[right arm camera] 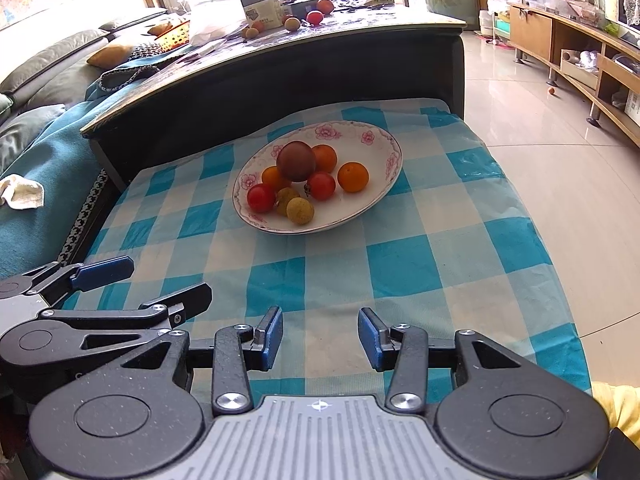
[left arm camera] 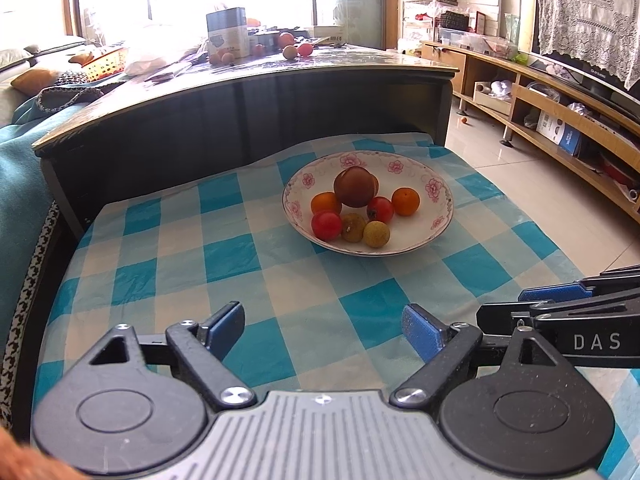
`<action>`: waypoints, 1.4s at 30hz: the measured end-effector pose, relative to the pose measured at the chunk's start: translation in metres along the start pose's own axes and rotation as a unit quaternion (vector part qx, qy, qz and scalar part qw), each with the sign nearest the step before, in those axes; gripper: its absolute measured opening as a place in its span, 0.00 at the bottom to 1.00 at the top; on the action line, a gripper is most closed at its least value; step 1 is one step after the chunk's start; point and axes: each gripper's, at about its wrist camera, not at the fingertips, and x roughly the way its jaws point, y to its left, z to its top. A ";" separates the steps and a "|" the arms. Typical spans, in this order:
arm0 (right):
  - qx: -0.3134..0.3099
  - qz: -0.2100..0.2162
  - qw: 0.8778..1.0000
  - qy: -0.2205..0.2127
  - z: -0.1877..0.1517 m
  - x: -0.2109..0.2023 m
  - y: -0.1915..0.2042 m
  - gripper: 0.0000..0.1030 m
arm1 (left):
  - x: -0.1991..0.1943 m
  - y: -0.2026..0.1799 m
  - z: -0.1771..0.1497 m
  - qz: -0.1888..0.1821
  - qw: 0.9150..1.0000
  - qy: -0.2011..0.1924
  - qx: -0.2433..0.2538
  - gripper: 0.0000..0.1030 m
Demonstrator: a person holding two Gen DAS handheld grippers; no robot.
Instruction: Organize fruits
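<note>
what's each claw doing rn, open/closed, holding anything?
Left claw: open, empty, above the checkered cloth, short of the fruit plate.
Right claw: open, empty, also short of the plate.

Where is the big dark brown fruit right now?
In both views the dark brown fruit sits in the flowered bowl, resting on top of the pile, above the oranges and red fruits.

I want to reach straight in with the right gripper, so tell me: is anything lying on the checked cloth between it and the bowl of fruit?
Nothing visible is in the way. The right gripper is open and empty, and only bare checked cloth lies between it and the bowl. The left gripper sits off to its left, outside that line.
</note>
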 end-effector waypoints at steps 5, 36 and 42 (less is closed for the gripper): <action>0.002 0.001 1.000 -0.003 -0.003 -0.004 0.002 0.37 | -0.004 0.000 -0.003 0.010 1.000 -0.001 -0.003 0.96; -0.003 0.005 1.000 -0.008 -0.026 -0.033 0.014 0.37 | -0.034 -0.003 -0.023 0.038 0.999 0.003 -0.016 1.00; -0.006 0.002 1.000 -0.001 -0.034 -0.036 0.017 0.37 | -0.039 -0.005 -0.032 0.039 0.999 0.009 -0.014 1.00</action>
